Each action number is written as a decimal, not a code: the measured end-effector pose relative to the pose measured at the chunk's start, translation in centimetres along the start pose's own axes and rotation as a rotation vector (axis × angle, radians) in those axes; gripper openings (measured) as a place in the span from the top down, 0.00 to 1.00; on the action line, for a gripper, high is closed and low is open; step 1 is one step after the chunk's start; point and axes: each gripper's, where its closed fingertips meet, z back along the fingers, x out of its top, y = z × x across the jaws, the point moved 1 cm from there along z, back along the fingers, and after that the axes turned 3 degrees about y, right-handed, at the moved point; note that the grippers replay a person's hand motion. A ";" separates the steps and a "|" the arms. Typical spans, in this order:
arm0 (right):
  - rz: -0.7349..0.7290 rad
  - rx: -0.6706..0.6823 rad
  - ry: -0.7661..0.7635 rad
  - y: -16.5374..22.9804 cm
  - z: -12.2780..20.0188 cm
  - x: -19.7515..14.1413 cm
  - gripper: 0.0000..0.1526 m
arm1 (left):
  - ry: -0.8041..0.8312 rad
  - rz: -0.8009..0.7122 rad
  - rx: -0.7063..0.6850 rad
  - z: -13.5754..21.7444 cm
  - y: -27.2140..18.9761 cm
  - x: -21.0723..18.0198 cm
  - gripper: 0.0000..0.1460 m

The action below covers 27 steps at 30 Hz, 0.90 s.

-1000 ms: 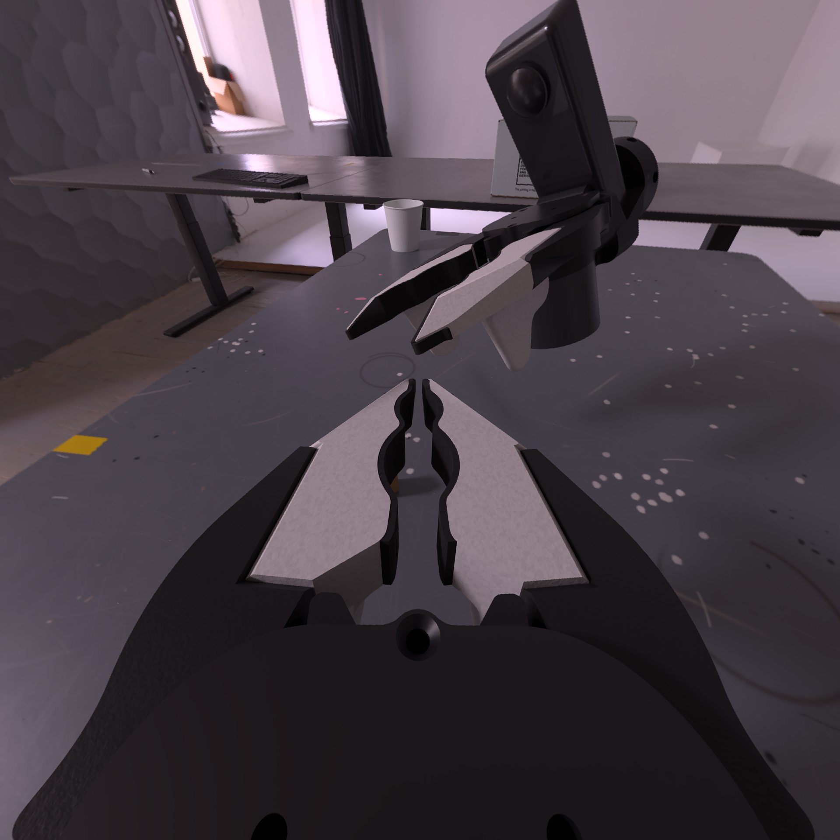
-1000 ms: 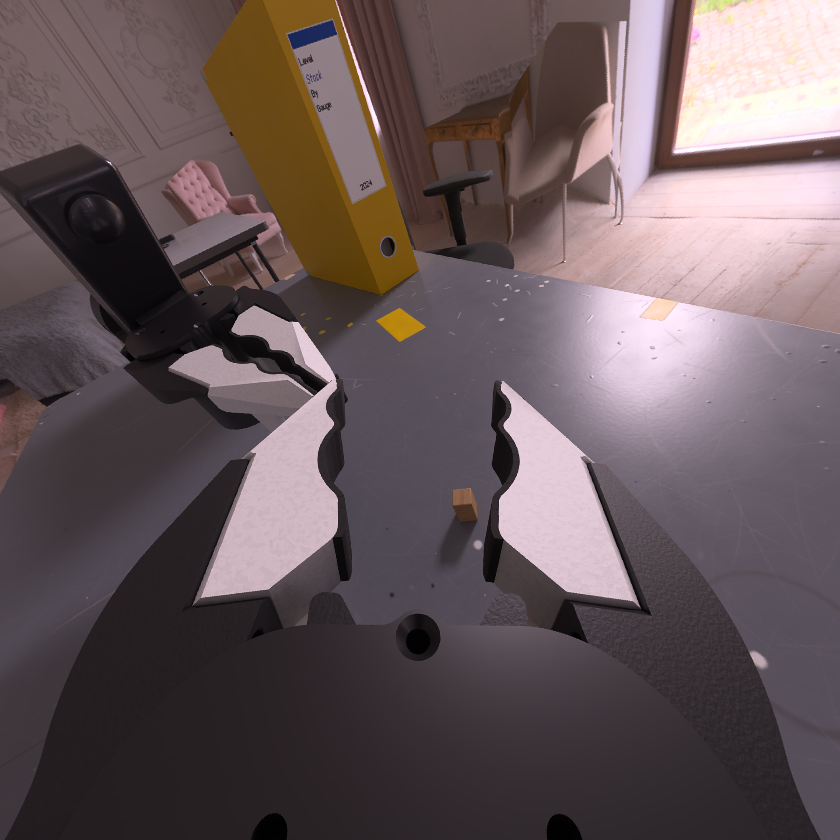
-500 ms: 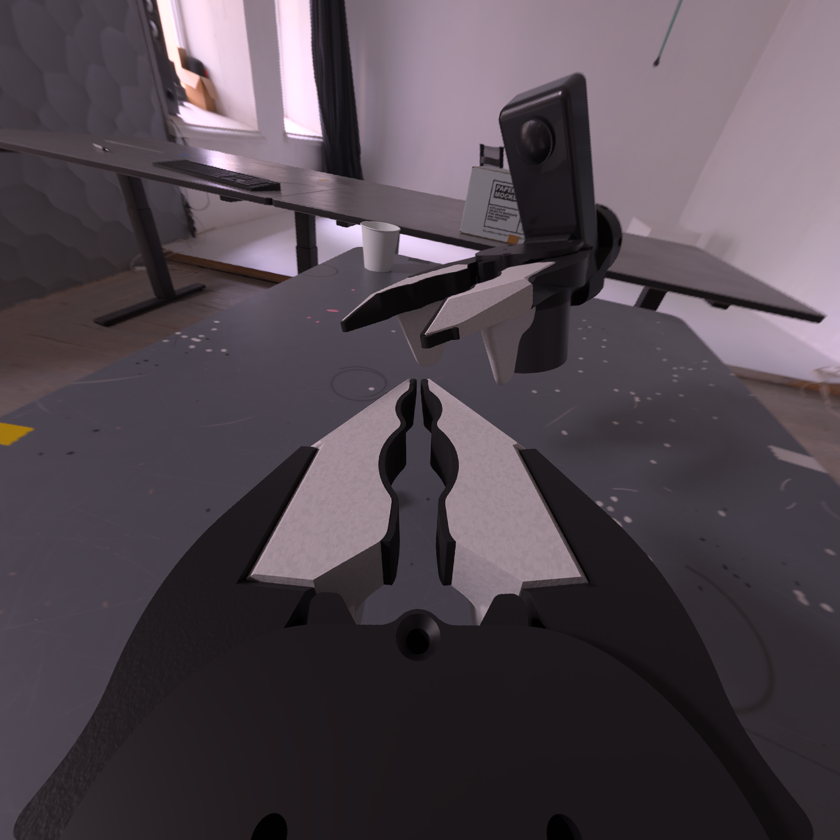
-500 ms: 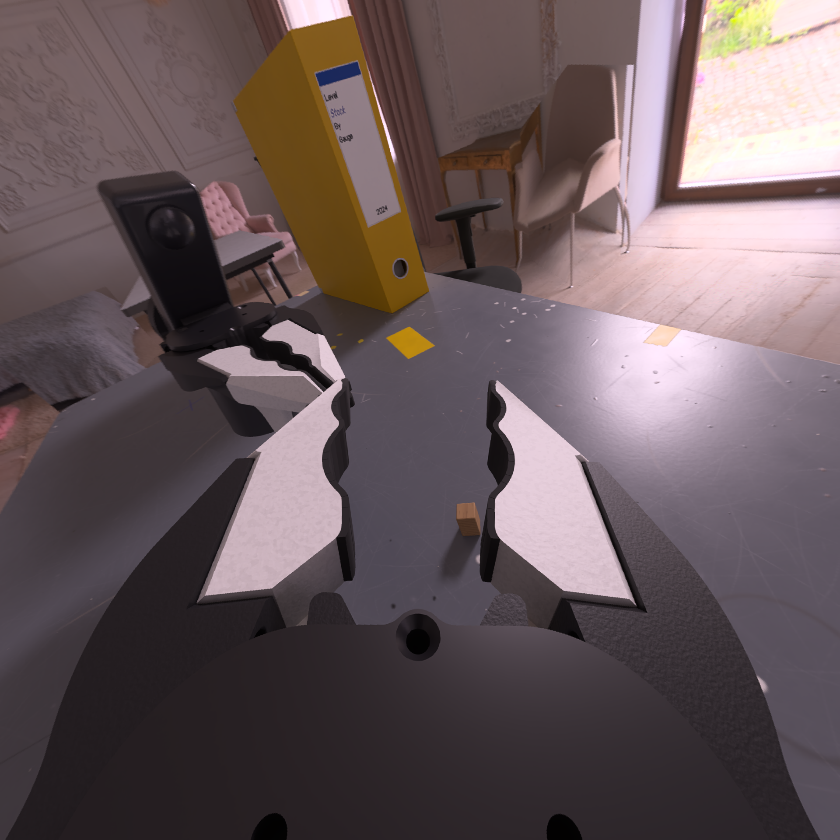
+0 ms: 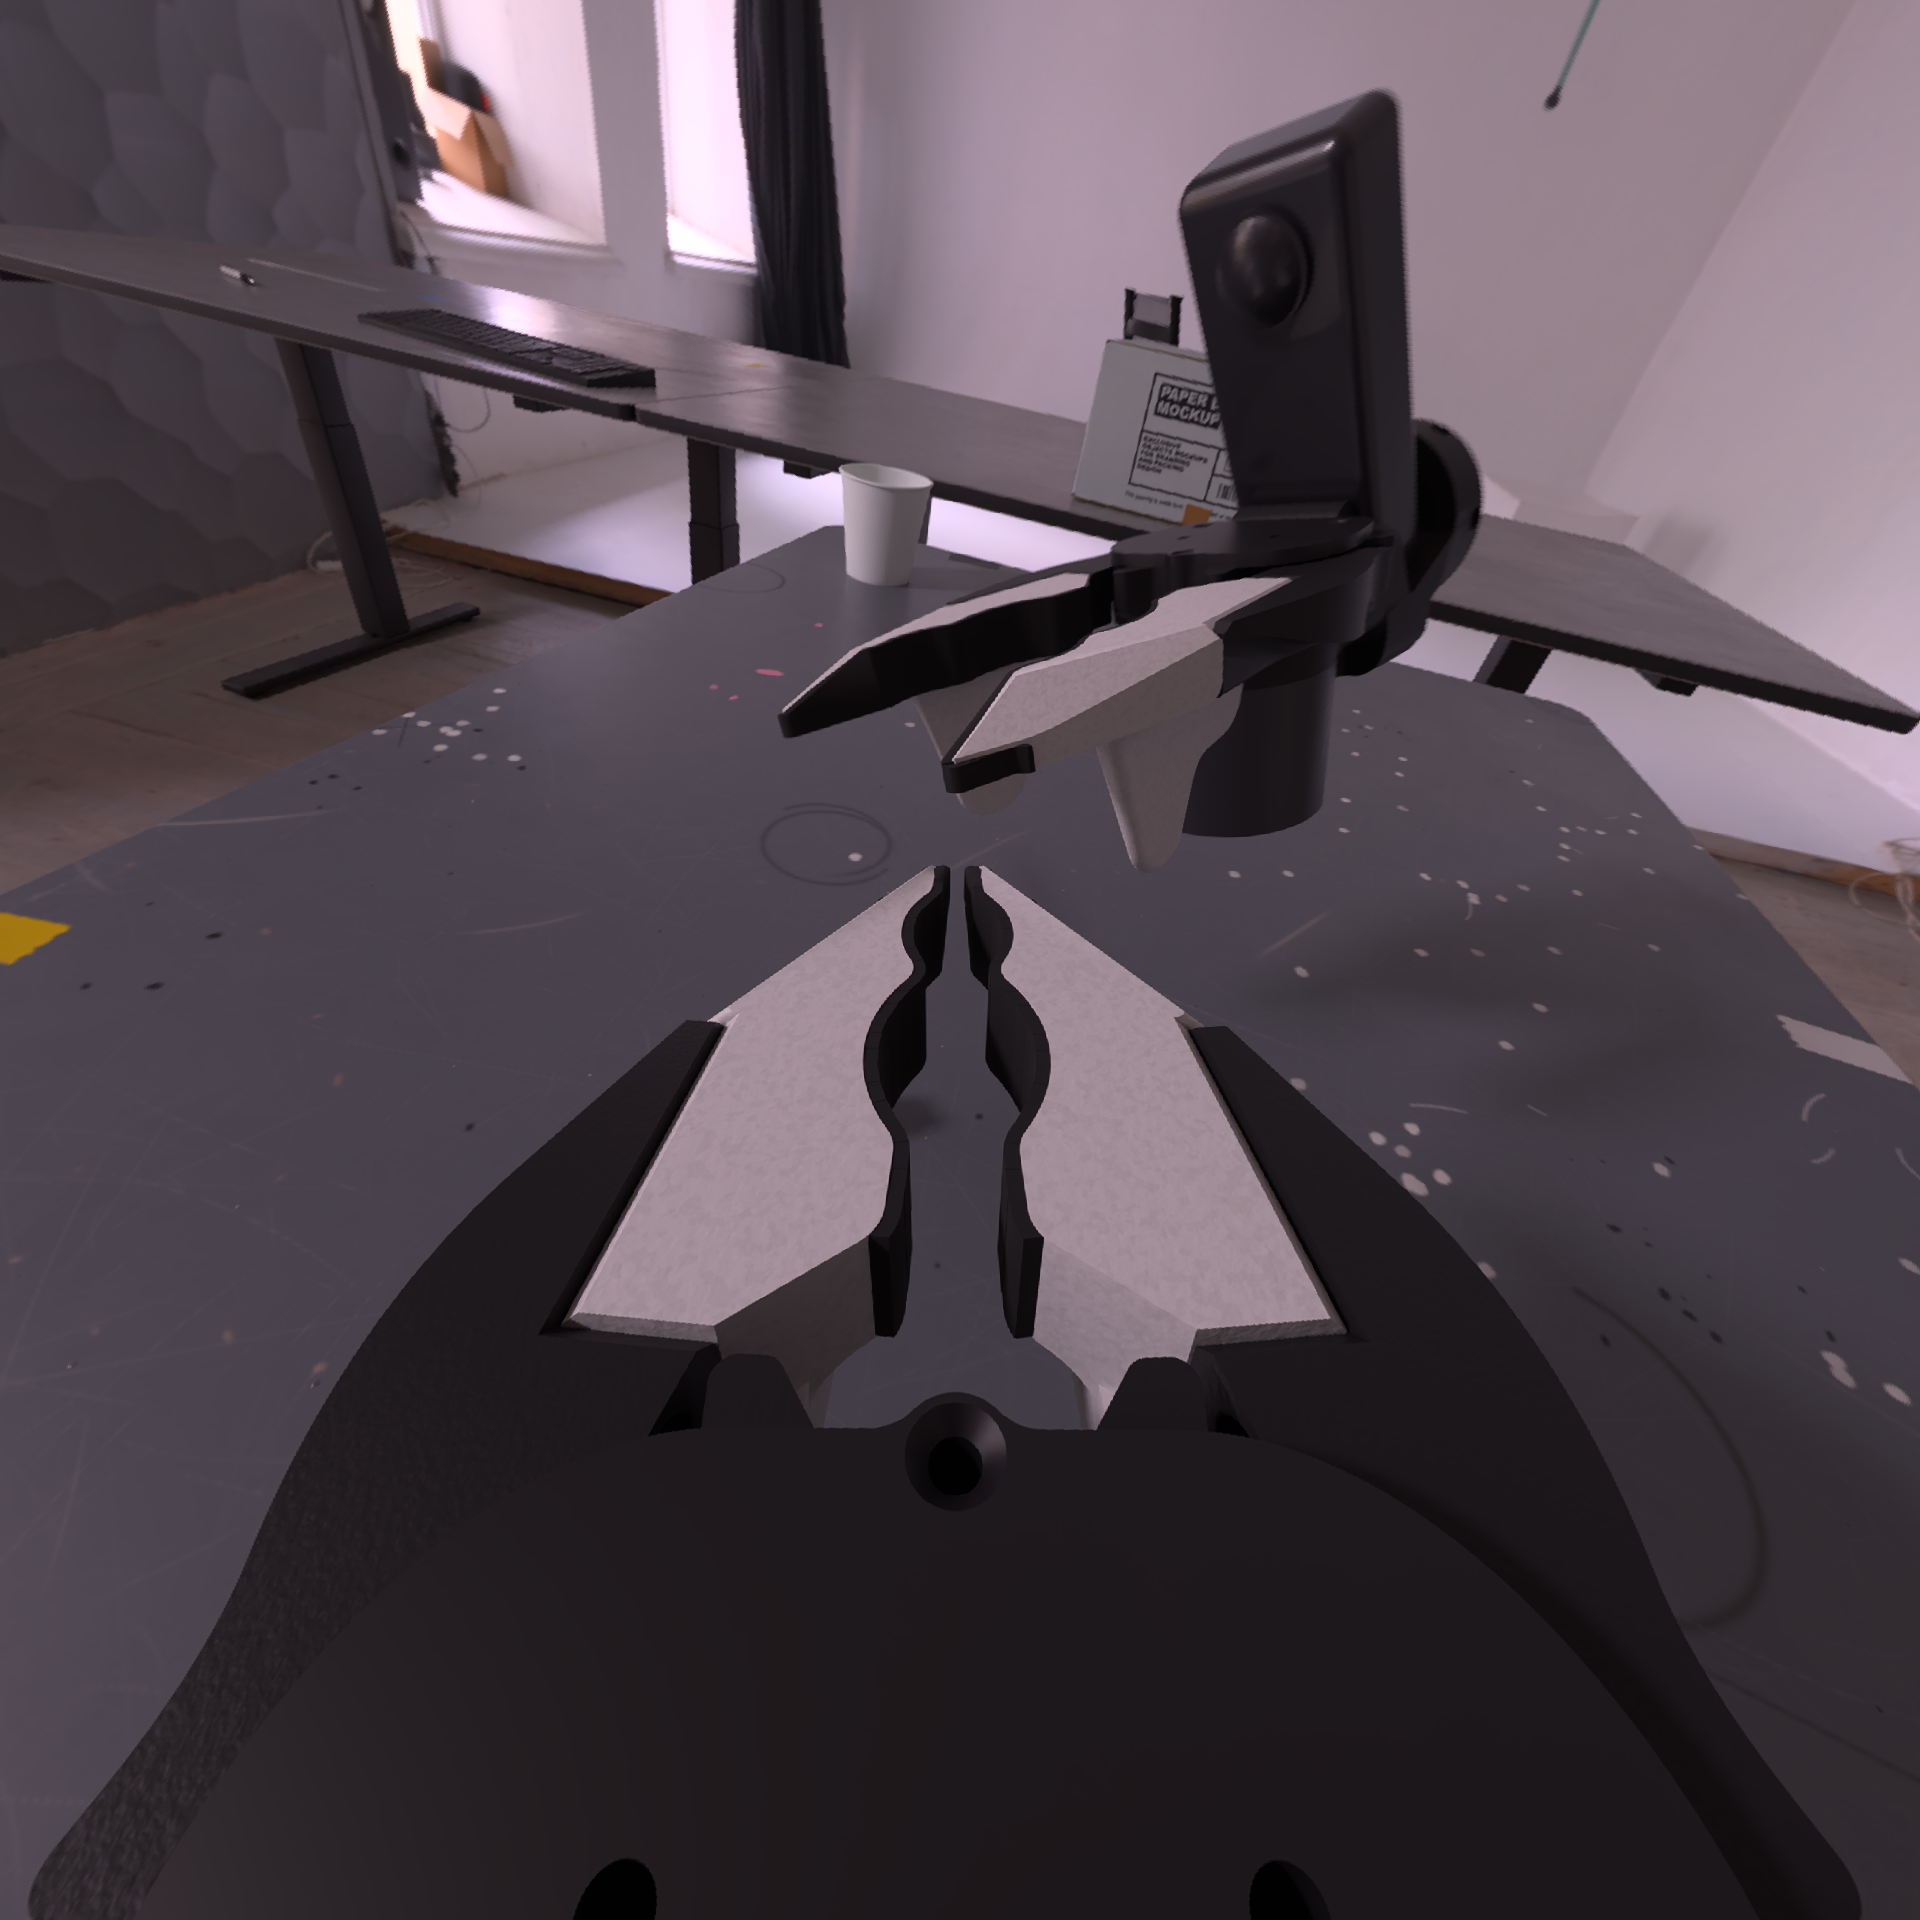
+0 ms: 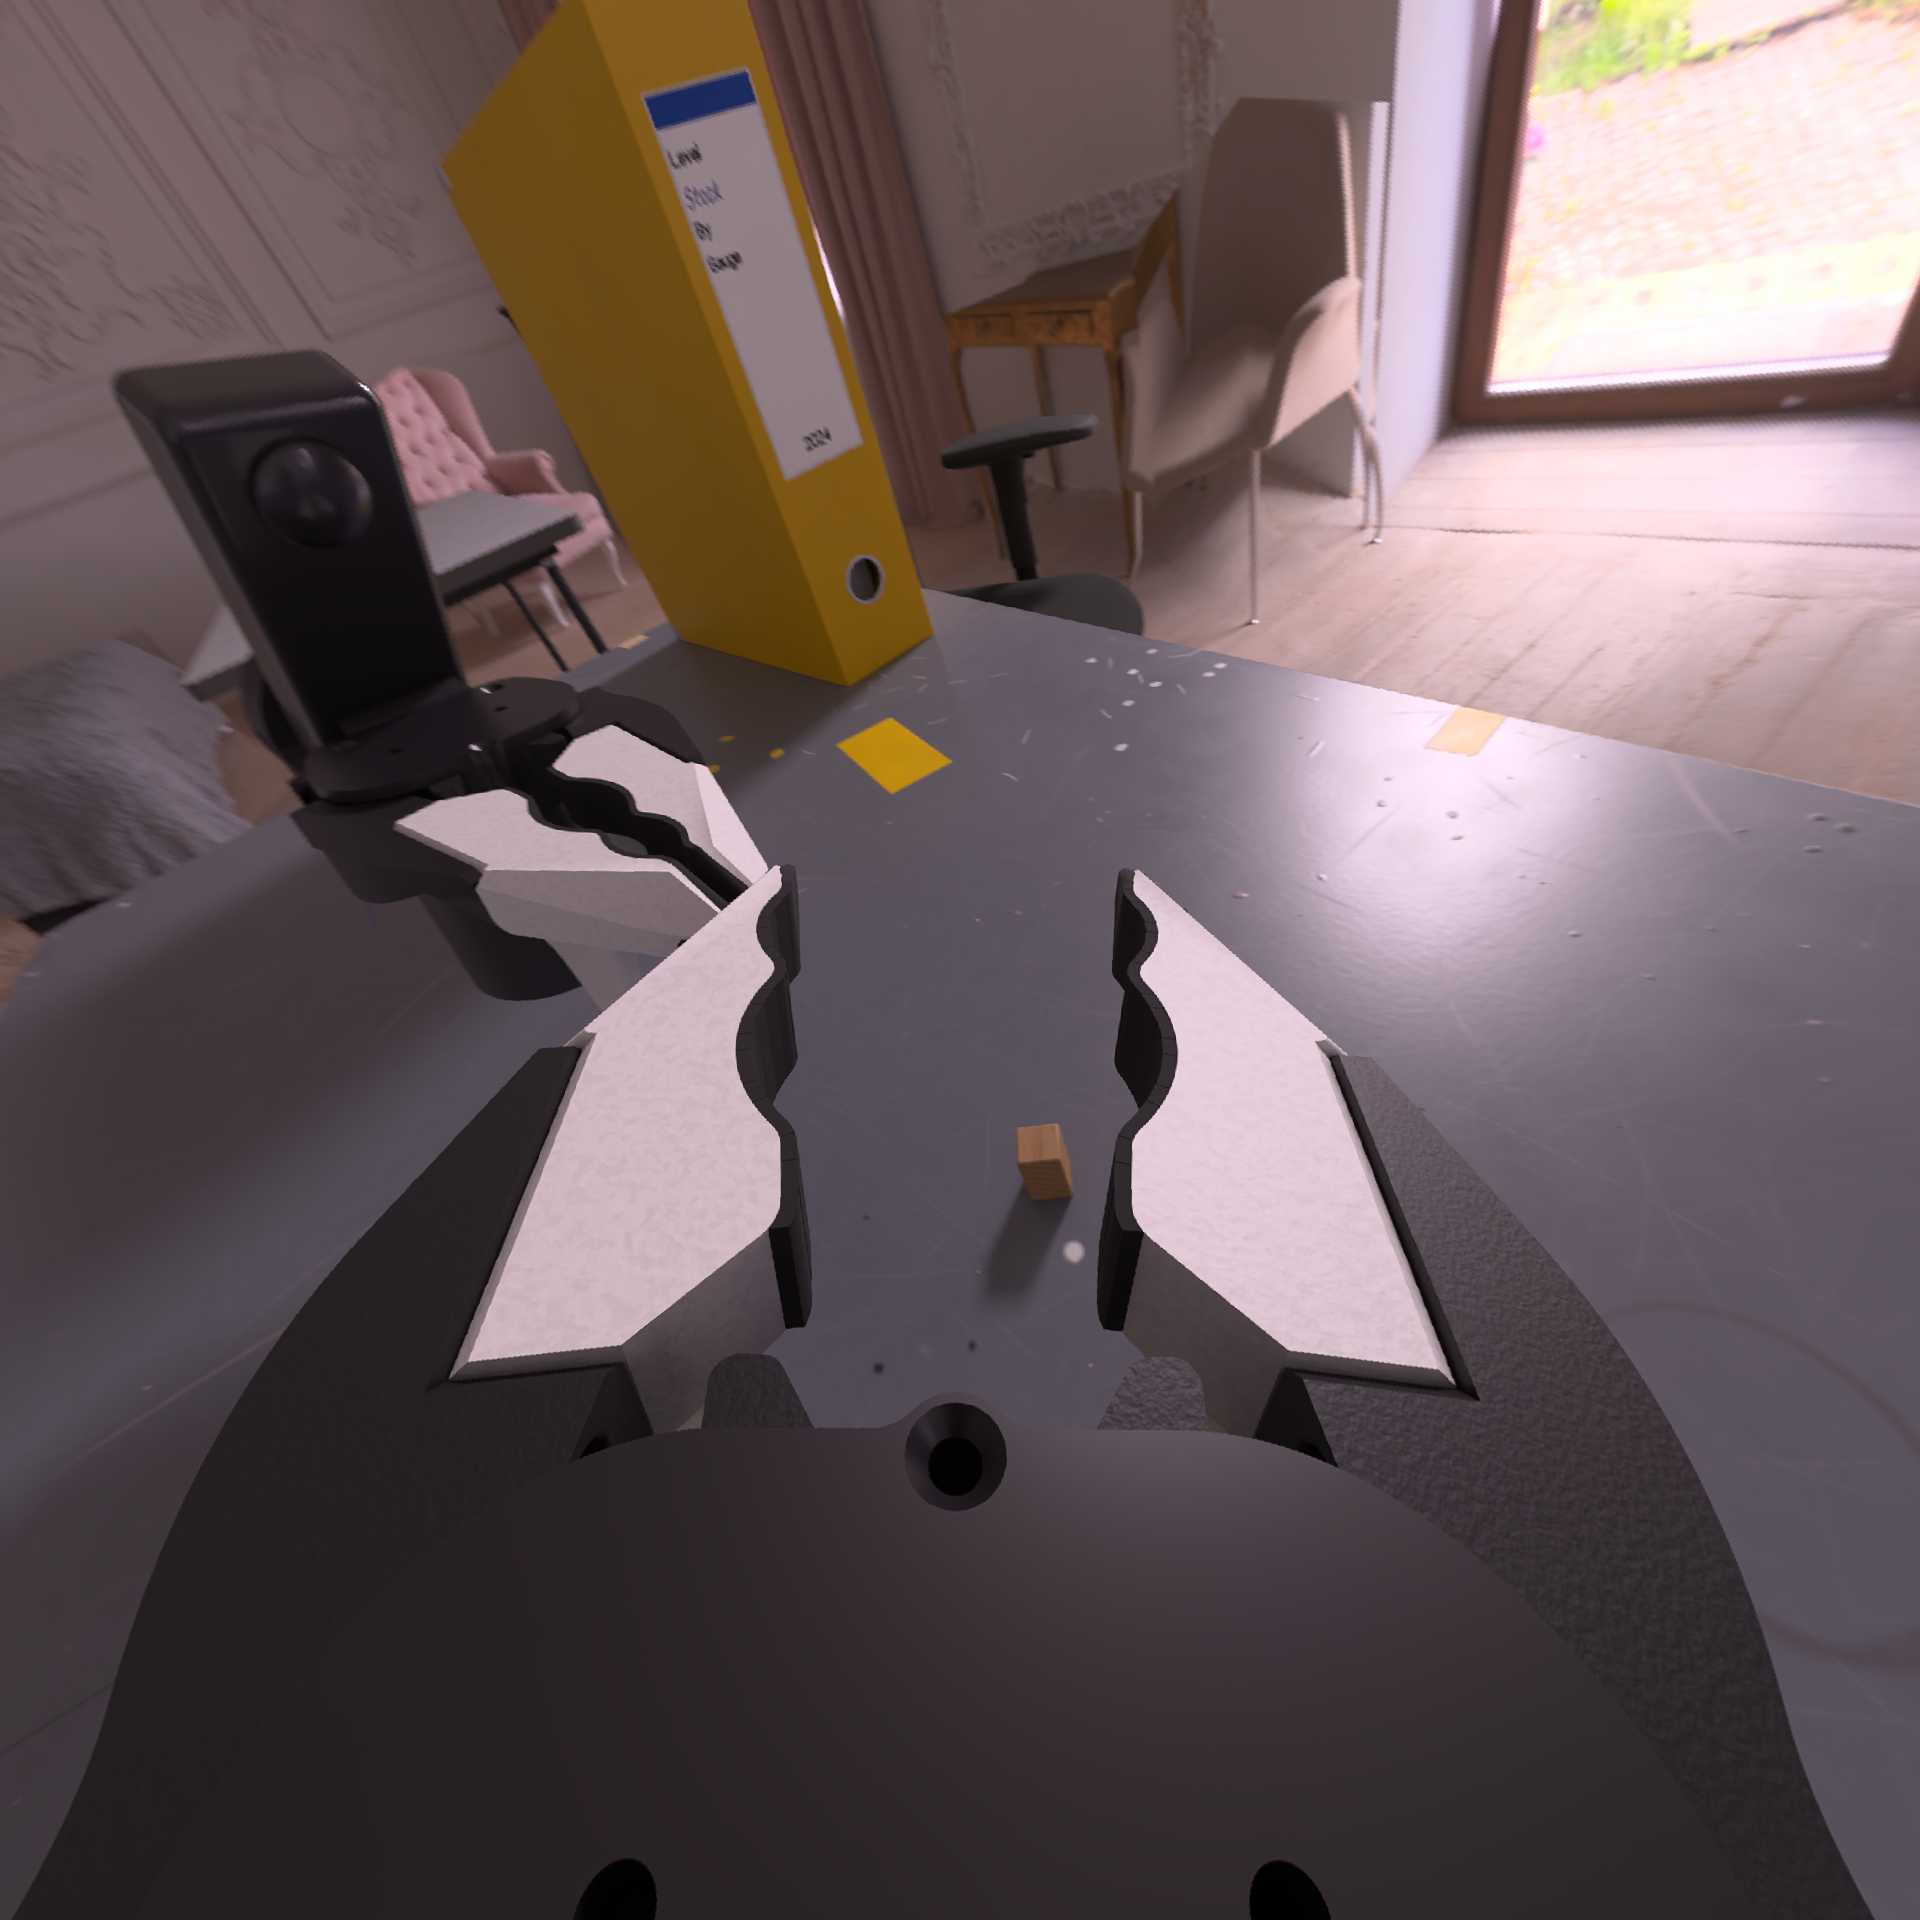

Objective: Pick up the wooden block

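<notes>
A small wooden block (image 6: pixel 1043 1162) stands on the dark grey table (image 6: pixel 1455 987), seen in the right wrist view between my right gripper's fingers, close to the right finger. My right gripper (image 6: pixel 954 885) is open and empty, hovering above the block. In the left wrist view it shows ahead (image 5: pixel 883 743), above the table. My left gripper (image 5: pixel 957 873) is shut and empty; it also shows at the left of the right wrist view (image 6: pixel 743 883), beside my right gripper's left fingertip. The block is hidden in the left wrist view.
A tall yellow binder (image 6: pixel 696 343) stands at the table's far edge, with a yellow patch (image 6: pixel 894 754) on the table near it. A white paper cup (image 5: pixel 883 523) stands at the far edge in the left wrist view. A long desk (image 5: pixel 935 416) with a white box (image 5: pixel 1153 442) lies beyond.
The right gripper has levelled out and moved slightly; the block now sits a little higher between its fingers. The left gripper's view has swung to the right. Both jaws unchanged.
</notes>
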 end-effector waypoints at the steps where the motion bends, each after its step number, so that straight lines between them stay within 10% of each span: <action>1: 0.015 -0.022 0.007 -0.1 0.0 0.0 0.60 | 0.008 0.000 0.008 0.0 0.0 -0.1 0.98; 22: 0.045 0.056 -0.150 0.0 3.9 3.4 0.59 | -0.212 0.127 -0.091 3.3 1.8 3.7 1.00; 27: 0.029 0.079 0.215 -0.9 2.2 -1.9 0.82 | -0.399 0.163 -0.077 7.6 3.7 6.9 0.99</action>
